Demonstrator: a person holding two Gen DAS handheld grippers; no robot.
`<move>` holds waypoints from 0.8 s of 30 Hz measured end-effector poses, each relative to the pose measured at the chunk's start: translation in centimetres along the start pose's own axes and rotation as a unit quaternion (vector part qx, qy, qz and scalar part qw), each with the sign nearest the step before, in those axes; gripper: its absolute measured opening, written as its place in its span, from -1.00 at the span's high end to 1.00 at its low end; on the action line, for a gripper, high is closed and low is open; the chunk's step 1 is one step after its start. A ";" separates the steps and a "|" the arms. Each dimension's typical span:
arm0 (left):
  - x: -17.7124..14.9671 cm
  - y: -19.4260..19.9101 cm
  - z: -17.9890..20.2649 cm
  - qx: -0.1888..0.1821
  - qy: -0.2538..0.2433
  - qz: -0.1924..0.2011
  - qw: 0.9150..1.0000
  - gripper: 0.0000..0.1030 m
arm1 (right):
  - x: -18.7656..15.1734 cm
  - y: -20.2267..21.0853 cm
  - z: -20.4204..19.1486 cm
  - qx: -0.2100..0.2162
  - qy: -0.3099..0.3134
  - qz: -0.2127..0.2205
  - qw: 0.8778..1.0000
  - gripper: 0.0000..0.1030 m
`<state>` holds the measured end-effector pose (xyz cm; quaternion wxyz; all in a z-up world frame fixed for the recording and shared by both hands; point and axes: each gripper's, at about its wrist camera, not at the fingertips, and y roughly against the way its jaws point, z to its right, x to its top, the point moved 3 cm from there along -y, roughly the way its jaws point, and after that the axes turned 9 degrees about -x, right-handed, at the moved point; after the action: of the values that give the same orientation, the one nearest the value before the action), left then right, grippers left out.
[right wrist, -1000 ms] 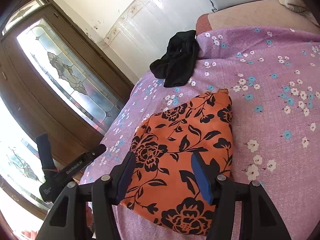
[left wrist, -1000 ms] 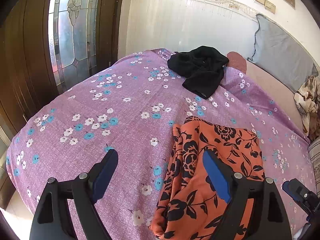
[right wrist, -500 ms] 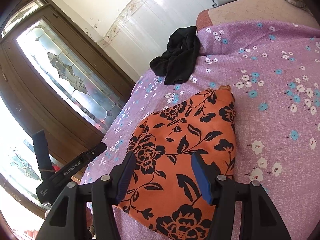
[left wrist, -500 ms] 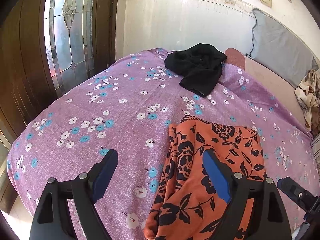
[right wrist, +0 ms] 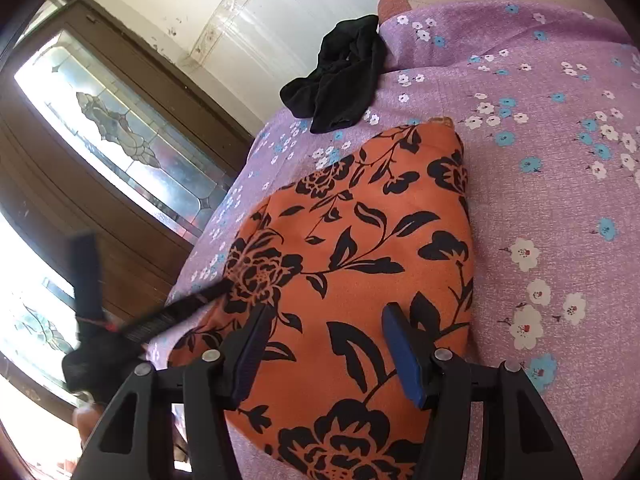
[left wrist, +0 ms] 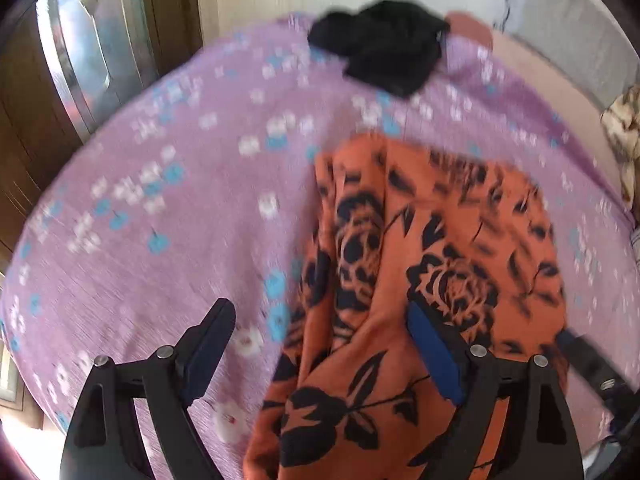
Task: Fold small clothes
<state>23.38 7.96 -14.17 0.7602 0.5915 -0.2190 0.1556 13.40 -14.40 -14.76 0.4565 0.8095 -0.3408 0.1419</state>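
Observation:
An orange garment with black flowers (left wrist: 432, 240) lies folded on the purple floral bedspread (left wrist: 168, 208). My left gripper (left wrist: 320, 316) hangs open over the garment's left edge, with one finger above the bedspread and the other above the cloth; this view is blurred. My right gripper (right wrist: 326, 316) stands open just above the near part of the orange garment (right wrist: 360, 232), nothing pressed between its pads. The left gripper (right wrist: 188, 306) shows in the right wrist view as a blurred dark shape at the garment's left edge. A crumpled black garment (left wrist: 384, 52) lies at the far end.
A wooden door with leaded glass (right wrist: 120, 136) stands beside the bed. A white wall (right wrist: 260, 12) rises behind it. A grey cushion (left wrist: 568, 28) and a patterned cloth (left wrist: 624, 128) lie at the far right. Bare bedspread (right wrist: 560, 140) spreads right of the garment.
My left gripper has dropped and tipped down toward the orange garment, which now fills more of its view. My right gripper has sunk slightly closer to the cloth.

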 end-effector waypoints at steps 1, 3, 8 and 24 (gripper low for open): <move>0.0 0.2 -0.2 -0.005 0.011 0.007 1.000 -0.74 | 0.1 0.4 0.0 -0.004 0.003 0.004 1.000 -0.20; 0.2 0.8 -0.2 0.000 0.005 0.019 1.000 -0.74 | 0.4 1.4 -0.2 -0.009 0.010 0.017 1.000 -0.20; 0.3 3.5 0.4 0.014 -0.016 0.084 0.996 -0.74 | 0.5 3.1 -0.6 -0.001 0.014 0.037 0.999 -0.20; 1.2 6.8 -0.8 0.021 0.000 0.159 0.987 -0.74 | -0.2 3.3 -2.0 0.020 0.019 0.041 0.999 -0.20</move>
<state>21.14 10.42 -8.09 0.7131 0.5648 -0.3075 0.2791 11.16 -13.81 -11.60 0.4404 0.8012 -0.3617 0.1824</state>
